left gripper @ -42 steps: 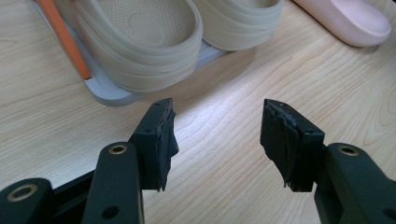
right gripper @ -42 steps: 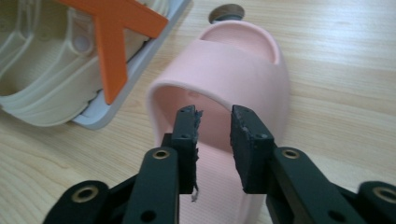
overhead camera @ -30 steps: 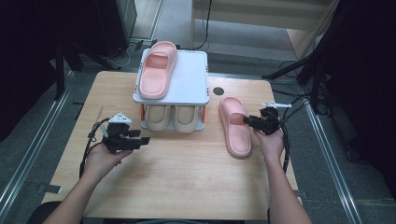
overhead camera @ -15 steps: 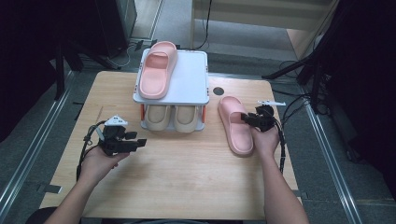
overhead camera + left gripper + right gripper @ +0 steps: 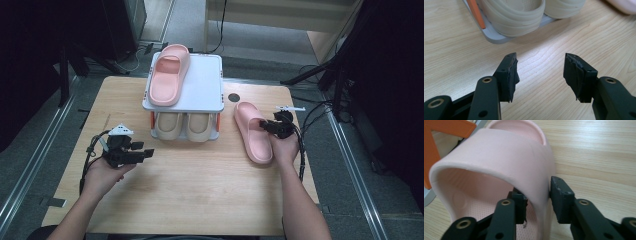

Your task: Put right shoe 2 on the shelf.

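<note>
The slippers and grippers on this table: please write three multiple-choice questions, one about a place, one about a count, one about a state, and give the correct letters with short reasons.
1. Where does the pink slipper on the rack lie?
A. on the top shelf
B. on the lower shelf
C. on the floor

2. How many beige slippers stand on the lower shelf?
A. one
B. two
C. four

3. How stands the left gripper?
A. shut on a slipper
B. open, holding nothing
C. shut on a cable

Answers:
1. A, it lies on the white top shelf.
2. B, two sit side by side under that shelf.
3. B, its jaws stand apart over bare table. The right gripper instead has closed its jaws around the strap of the pink slipper on the table.
</note>
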